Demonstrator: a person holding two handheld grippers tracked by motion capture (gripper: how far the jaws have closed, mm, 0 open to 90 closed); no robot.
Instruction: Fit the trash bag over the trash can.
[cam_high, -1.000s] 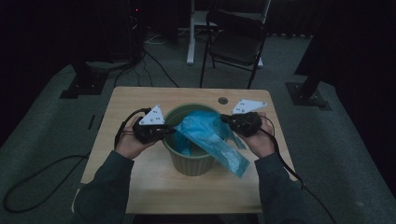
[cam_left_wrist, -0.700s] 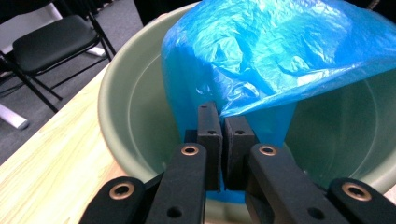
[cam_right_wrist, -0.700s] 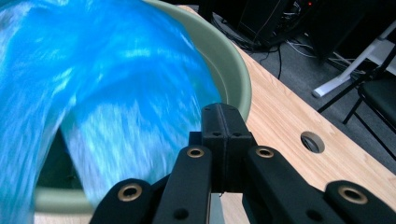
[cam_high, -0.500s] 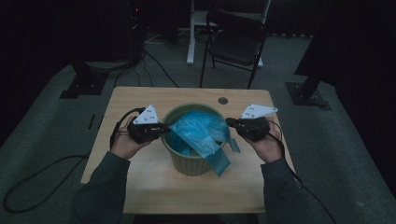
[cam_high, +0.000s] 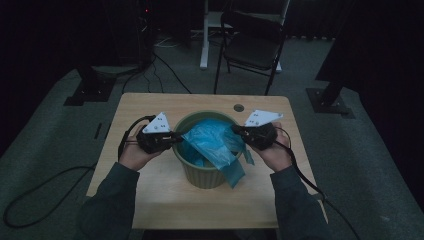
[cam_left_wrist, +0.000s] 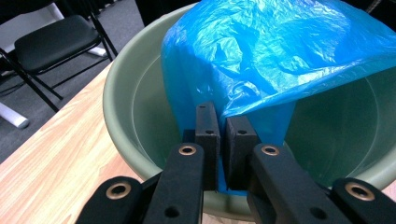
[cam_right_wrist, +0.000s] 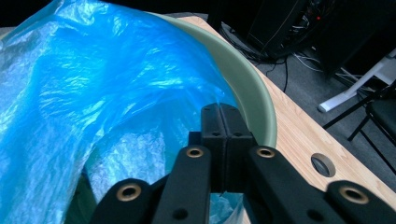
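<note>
From above, my room is dim and grainy; the far corners sink into black. The pale wooden table catches soft overhead light. Up close, the crinkled blue plastic bag glares white, and my near black jaws blur.

bag in bucket on table, chair behind

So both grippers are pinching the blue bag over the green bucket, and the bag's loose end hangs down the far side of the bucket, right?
Not quite. The loose end of the blue bag hangs down the near side of the green bucket, toward the person, as the high view shows. The left gripper and right gripper do both pinch the bag.
</note>
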